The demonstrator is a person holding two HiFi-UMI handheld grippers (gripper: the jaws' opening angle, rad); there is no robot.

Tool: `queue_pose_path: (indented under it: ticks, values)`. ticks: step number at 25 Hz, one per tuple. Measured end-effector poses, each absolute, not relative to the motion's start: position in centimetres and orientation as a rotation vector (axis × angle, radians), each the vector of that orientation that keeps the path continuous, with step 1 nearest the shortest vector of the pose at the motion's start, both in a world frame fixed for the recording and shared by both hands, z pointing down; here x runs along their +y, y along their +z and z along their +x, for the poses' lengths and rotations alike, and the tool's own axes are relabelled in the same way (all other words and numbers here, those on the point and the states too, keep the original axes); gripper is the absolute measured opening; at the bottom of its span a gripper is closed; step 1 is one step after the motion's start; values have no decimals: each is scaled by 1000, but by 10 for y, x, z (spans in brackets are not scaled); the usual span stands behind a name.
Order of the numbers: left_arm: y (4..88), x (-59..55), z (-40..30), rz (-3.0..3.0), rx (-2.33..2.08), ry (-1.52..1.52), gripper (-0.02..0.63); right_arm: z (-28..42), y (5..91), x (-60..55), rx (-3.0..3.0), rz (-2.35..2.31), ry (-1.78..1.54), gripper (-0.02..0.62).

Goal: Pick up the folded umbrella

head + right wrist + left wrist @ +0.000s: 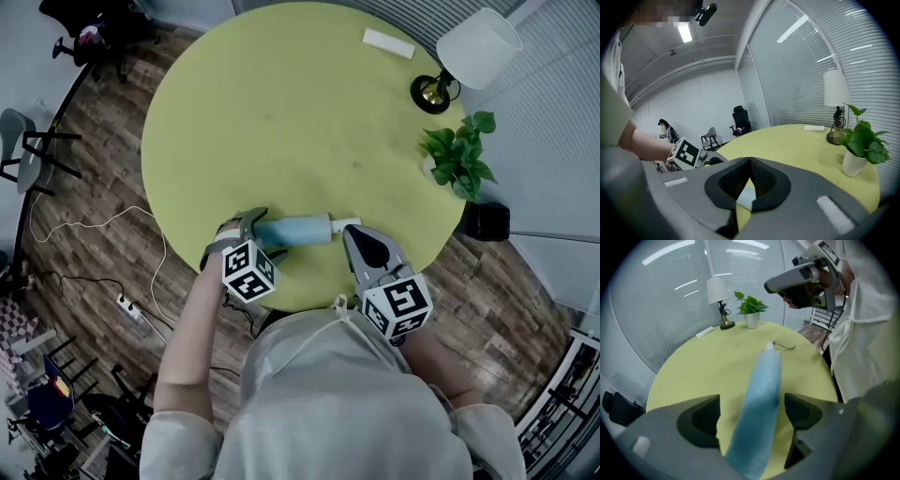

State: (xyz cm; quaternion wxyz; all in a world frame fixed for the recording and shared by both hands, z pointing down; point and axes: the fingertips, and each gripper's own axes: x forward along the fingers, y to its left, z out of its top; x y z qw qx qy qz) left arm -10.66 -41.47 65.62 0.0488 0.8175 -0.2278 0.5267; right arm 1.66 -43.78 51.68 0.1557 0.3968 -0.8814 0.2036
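Left jaws astride umbrella [761, 399], plant [751, 310] beyond

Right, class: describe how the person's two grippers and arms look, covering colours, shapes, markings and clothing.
Both the left gripper and right gripper are grey plastic, tapering to two jaws with dark recessed pads. Each carries a white cube printed with black square markers. The person wears a pale short-sleeved top.

The head view is looking steeply down on the round yellow-green table [281, 112]. The left gripper view is looking from close over the folded umbrella [761, 404], facing the table lamp [717, 290] and potted plant [751, 310] at 12 o'clock; the right gripper view is sharing both at 3 o'clock.
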Motion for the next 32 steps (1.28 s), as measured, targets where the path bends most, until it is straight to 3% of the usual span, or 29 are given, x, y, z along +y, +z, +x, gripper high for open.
queue_pose_path:
  ticks: [8,11,14,24,32]
  values:
    - [697,-409,-95,2385,-381,1797,431,23,529,-441,-2499,1123,626,-2]
    - [711,-407,-93,2340,-325,1850,362,25,532,-442,-2501,1137,638,-1]
    - [716,-407,-95,2301,-275,1865,336,28,531,-445,-2502,1154,636,-2]
    - [720,-408,-91,2267,-243,1836,345,27,528,-450,-2524,1192,623,-2]
    - [717,-399,-91,2212,-280,1932,302,24,503,-441,-2533,1221,576,-1]
